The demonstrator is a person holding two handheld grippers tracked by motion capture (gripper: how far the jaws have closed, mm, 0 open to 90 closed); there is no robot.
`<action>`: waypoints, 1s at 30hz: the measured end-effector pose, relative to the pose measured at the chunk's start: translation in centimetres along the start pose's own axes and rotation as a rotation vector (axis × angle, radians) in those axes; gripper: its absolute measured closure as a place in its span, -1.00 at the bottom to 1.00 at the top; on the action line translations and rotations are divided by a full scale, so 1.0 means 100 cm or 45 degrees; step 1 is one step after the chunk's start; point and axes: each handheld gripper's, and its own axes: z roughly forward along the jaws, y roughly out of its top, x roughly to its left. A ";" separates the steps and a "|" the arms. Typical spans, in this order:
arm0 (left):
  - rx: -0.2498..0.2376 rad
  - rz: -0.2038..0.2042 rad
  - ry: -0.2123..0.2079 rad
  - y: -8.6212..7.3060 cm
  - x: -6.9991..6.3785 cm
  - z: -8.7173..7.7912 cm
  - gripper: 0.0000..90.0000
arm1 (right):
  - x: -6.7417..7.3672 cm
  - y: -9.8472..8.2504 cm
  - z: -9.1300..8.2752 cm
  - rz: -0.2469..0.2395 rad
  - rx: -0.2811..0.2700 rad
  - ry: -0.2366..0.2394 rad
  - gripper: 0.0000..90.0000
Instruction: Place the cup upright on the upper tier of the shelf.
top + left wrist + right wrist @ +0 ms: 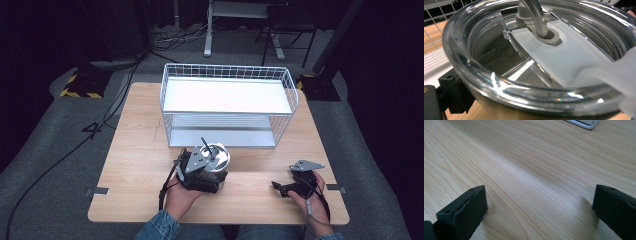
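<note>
Tumbler [216, 159] sits clamped in my left gripper [204, 172] near the table's [135, 150] front, its clear lid [564, 52] and straw [536, 17] close before me. My right gripper [286, 188] rests alongside, jaws wide over bare wood. Beyond the tumbler stands the white wire rack [227, 105].

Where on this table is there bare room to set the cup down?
Bare wood lies left of the wire rack, out to the table edge, and along the near edge between the left claw and right claw. It is crowded in front of the rack, where the cup sits.
</note>
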 end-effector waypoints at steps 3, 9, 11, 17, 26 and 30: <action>-0.007 0.001 -0.003 0.003 0.000 -0.004 -0.92 | 0.000 0.000 0.000 0.004 -0.005 -0.002 -0.99; -0.018 -0.002 -0.017 0.019 0.000 -0.019 -0.92 | 0.000 0.000 0.000 0.003 -0.004 -0.003 -0.99; -0.018 -0.007 -0.024 0.023 0.001 -0.022 -0.92 | -0.001 0.000 0.000 0.012 -0.003 -0.014 -0.99; -0.036 0.004 -0.022 0.037 0.004 -0.031 -0.92 | -0.001 0.000 0.000 0.016 -0.003 -0.015 -0.99; -0.073 0.003 -0.027 0.060 0.012 -0.046 -0.92 | -0.001 0.000 0.000 0.020 -0.003 -0.020 -0.99; -0.089 -0.004 -0.029 0.071 0.017 -0.053 -0.92 | -0.001 0.000 0.000 0.021 -0.003 -0.019 -0.99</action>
